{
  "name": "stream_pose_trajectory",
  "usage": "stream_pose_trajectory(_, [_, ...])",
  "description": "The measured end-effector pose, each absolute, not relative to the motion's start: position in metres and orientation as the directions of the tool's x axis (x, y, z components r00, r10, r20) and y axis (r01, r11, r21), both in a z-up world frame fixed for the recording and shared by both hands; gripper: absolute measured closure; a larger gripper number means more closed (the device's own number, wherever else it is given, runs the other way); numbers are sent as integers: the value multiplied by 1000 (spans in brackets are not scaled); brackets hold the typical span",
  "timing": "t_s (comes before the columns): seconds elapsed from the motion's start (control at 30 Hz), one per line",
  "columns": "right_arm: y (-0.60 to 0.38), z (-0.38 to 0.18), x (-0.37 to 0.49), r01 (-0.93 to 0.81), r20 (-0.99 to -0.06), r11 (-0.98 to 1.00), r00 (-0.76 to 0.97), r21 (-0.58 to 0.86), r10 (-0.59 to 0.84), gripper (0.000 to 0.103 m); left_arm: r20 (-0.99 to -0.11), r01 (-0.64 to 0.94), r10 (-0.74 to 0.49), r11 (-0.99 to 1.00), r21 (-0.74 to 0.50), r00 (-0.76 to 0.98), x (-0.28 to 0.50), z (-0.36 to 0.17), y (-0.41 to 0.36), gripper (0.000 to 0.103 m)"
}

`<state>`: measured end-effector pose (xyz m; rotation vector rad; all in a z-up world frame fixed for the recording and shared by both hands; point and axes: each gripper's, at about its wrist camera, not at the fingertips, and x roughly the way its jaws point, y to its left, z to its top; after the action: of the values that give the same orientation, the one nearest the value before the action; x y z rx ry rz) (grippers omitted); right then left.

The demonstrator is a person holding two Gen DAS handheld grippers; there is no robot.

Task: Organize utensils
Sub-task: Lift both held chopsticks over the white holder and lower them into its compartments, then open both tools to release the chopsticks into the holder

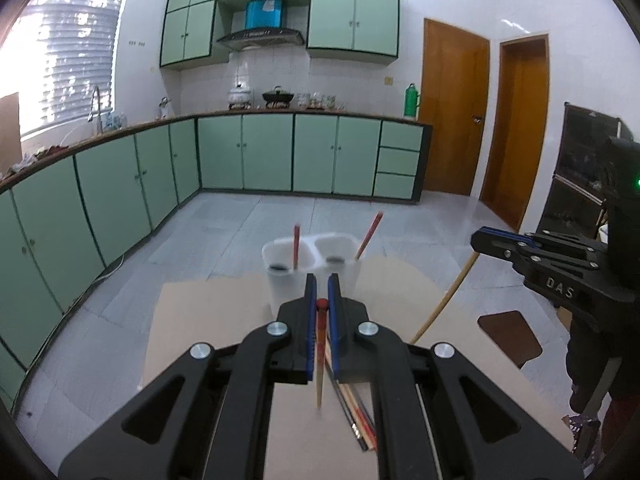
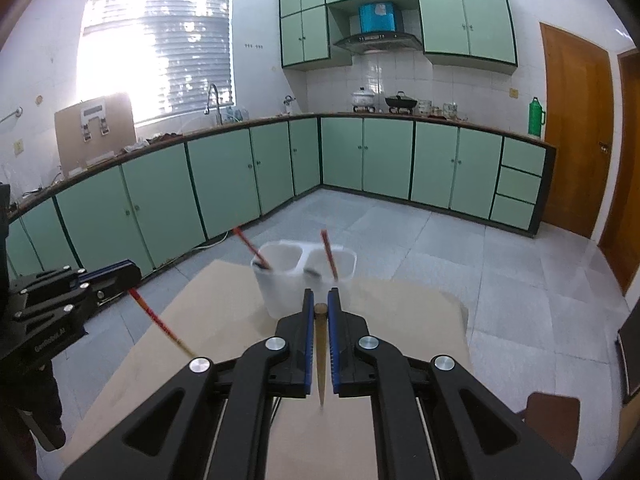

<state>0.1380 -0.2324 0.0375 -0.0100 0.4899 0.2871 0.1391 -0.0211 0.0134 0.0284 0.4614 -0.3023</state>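
- Two grippers each pinch one chopstick, lifted just short of the white two-cup holder (image 1: 310, 258), probably for dropping in.
- Left gripper (image 1: 321, 280): jaws closed on a red-topped chopstick (image 1: 320, 344).
- Right gripper (image 2: 320, 295): jaws closed on a plain wooden chopstick (image 2: 321, 352).
- Spare chopsticks (image 1: 356, 416) lie on the table below the left gripper.

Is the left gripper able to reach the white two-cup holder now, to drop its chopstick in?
Probably yes. The left gripper, shut on a red-topped chopstick, faces the white holder with nothing between them. Each cup holds one chopstick, with room beside. The right gripper stays off to the side.
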Motion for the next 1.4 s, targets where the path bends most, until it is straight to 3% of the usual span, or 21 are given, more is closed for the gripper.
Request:
stream_pose_trajectory(0.4, [-240, 113, 177, -261, -333, 965, 911, -4, 244, 96, -300, 360, -354, 932, -38, 886, 182, 77, -43, 98])
stream_pose_trajectory(0.7, [-232, 133, 239, -269, -276, 963, 924, 28, 266, 96, -183, 287, -276, 957, 36, 943, 236, 107, -64, 98])
stream_pose_trajectory(0.87, [-215, 107, 273, -283, -336, 959, 902, 18, 272, 96, -213, 263, -254, 965, 14, 943, 275, 92, -59, 98])
stream_pose_trajectory(1.23, [-200, 54, 317, -297, -478, 955, 836, 18, 269, 96, -388, 260, -257, 965, -48, 885, 331, 37, -40, 97])
stream_pose_trajectory(1.33, [-205, 53, 319, -295, -481, 955, 833, 31, 273, 93, -386, 258, -255, 965, -45, 887, 331, 38, -38, 95])
stream_pose_trajectory(1.4, [-209, 55, 319, -290, -478, 956, 834, 48, 277, 87, -377, 256, -252, 966, -40, 891, 327, 42, -38, 89])
